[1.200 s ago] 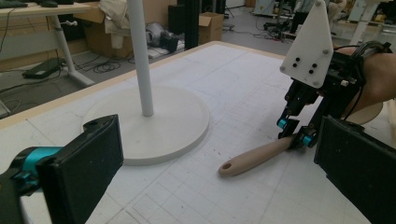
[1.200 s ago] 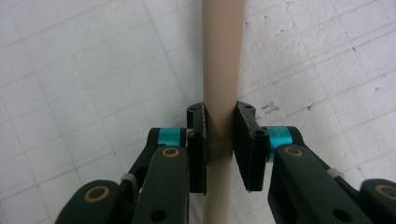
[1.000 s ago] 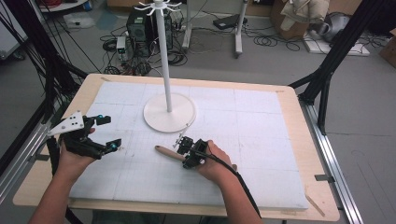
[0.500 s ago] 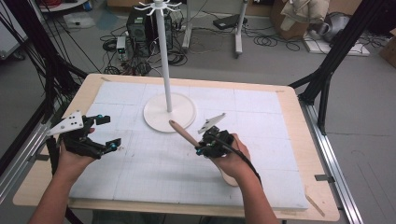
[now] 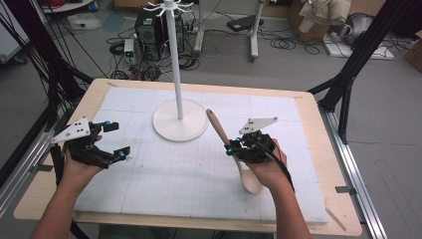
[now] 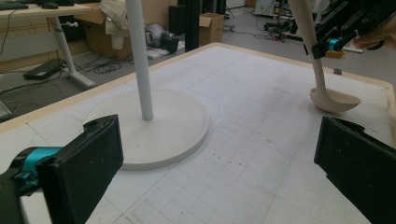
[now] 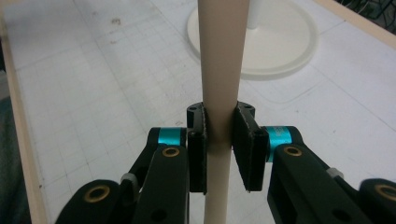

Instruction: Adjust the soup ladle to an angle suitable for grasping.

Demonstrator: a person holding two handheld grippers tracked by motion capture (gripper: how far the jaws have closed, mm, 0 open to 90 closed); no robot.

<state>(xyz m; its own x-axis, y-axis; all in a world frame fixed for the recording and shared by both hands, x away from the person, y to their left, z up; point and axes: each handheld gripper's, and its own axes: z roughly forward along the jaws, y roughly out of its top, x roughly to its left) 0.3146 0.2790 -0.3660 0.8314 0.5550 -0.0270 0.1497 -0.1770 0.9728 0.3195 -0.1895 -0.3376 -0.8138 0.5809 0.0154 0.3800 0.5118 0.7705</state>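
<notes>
We read this as the carry step of hanging a utensil: the right claw is clamped on the handle of a pale wooden spoon, and in the right gripper view both pads press flat on the shaft from either side, so the grip looks firm. In the high view the spoon is held off the worktop, its handle end tilted up and away toward the white stand and its bowl hanging low, near the person's right hand. The left gripper view shows the bowl just above the gridded mat, right of the stand's round base. The left claw is spread wide with nothing between its pads, held over the left side of the mat, well apart from the stand and the spoon. The stand's pole rises to a ring of small hooks at the top, and that is where we judge the spoon is headed. The next move, as we see it, calls for lifting the spoon much higher and swinging the handle end up to 1 of those hooks. We cannot tell whether the handle end has a hole or loop for hanging. The tall, thin pole could tip if bumped, so the free left claw might steady it.
</notes>
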